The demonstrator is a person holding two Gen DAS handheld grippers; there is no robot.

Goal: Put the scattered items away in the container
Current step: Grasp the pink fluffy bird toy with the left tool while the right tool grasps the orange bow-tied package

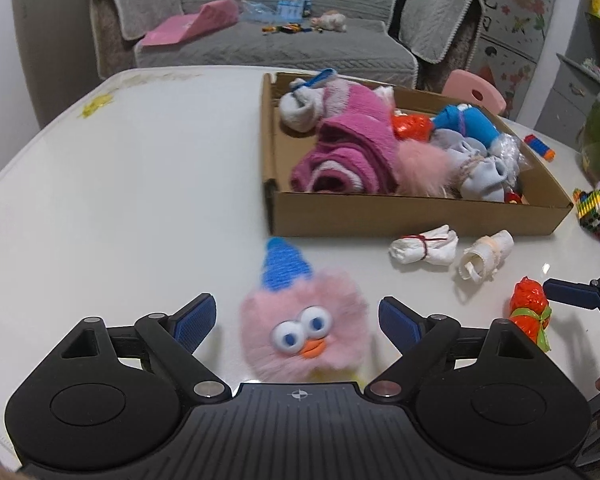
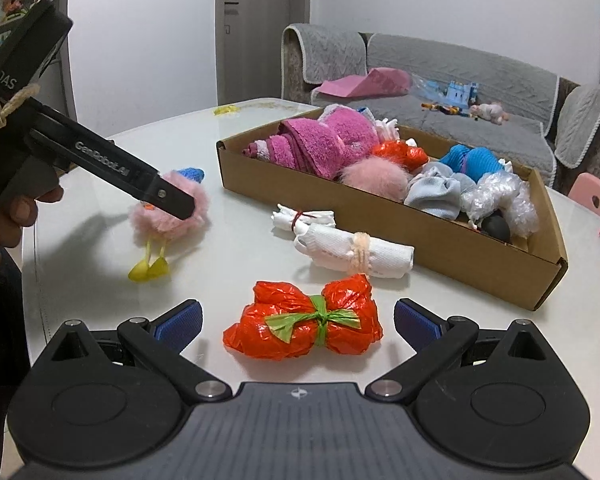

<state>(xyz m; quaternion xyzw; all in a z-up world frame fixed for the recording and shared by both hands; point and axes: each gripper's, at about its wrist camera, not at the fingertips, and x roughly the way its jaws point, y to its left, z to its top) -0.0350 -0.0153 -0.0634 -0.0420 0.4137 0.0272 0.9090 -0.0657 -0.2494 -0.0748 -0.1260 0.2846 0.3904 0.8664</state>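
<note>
Left claw (spread wide) straddles the pink fluffy toy.

Table: glossy, smooth white. Box: matt brown cardboard. Chick: fluffy pink fur, knitted blue hat. Bundle: crinkled shiny orange plastic, green tie. Towel: magenta terry cloth. Gripper pads: ribbed blue.

"GenRobot.AI" on left gripper
</note>
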